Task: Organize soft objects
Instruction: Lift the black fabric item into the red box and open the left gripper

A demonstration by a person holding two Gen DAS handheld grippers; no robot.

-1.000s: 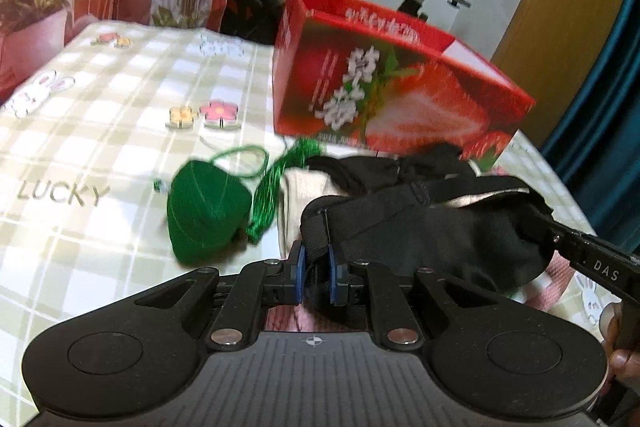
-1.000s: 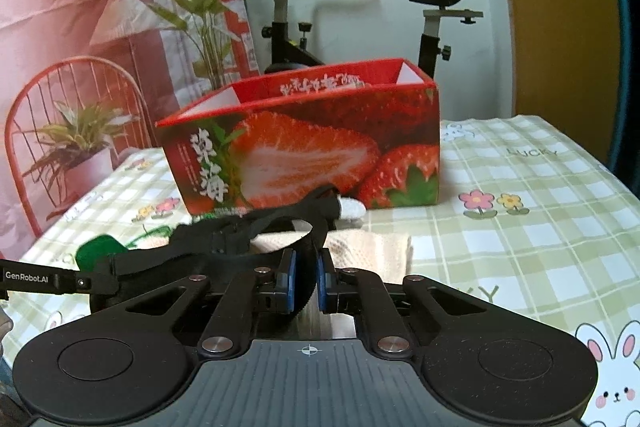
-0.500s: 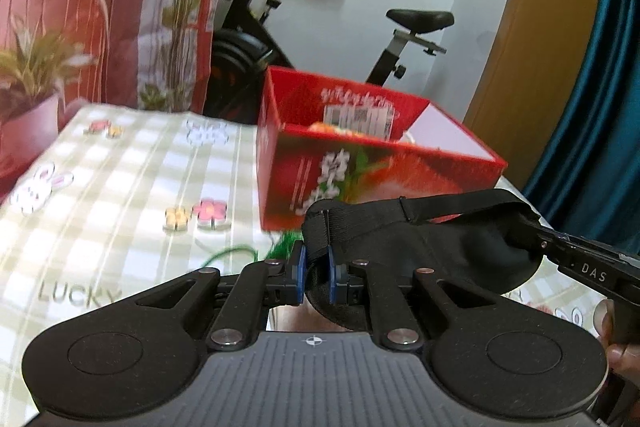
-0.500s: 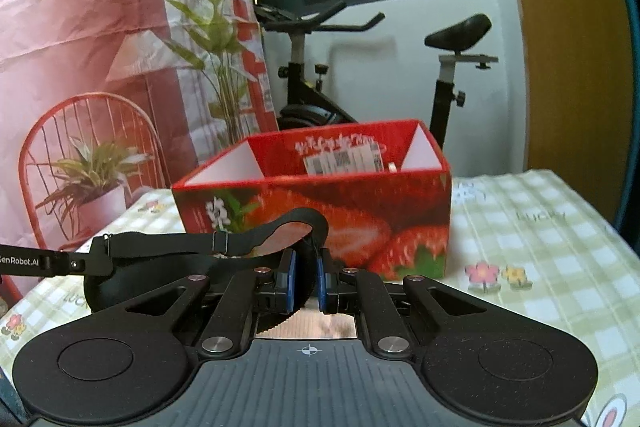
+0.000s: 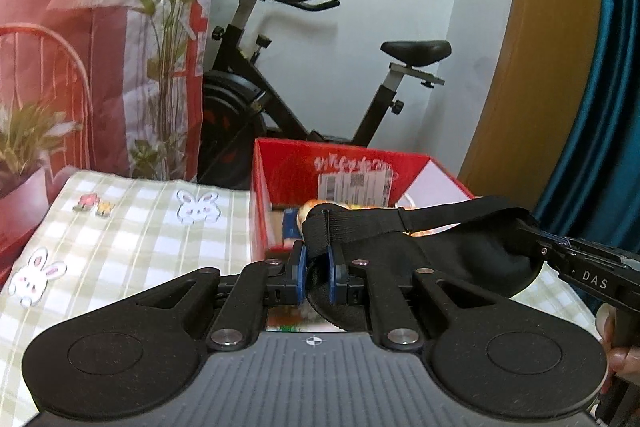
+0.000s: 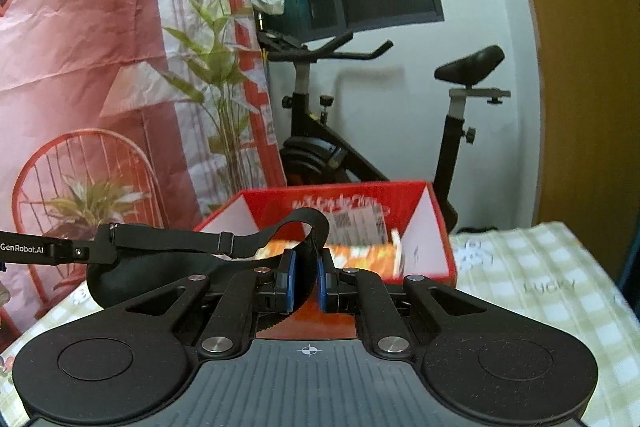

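Lifting together, we have raised the black padded fabric eye mask with its elastic strap [image 5: 440,251] clear of the checked tablecloth [image 5: 132,227], so it hangs mid-frame in front of the open red strawberry-printed cardboard box [image 5: 348,163], ready, we judge, to go in. Our left gripper [image 5: 316,263] is pinched tight on one end, our right gripper [image 6: 306,277] on the other, both angled slightly downward toward the box beyond.
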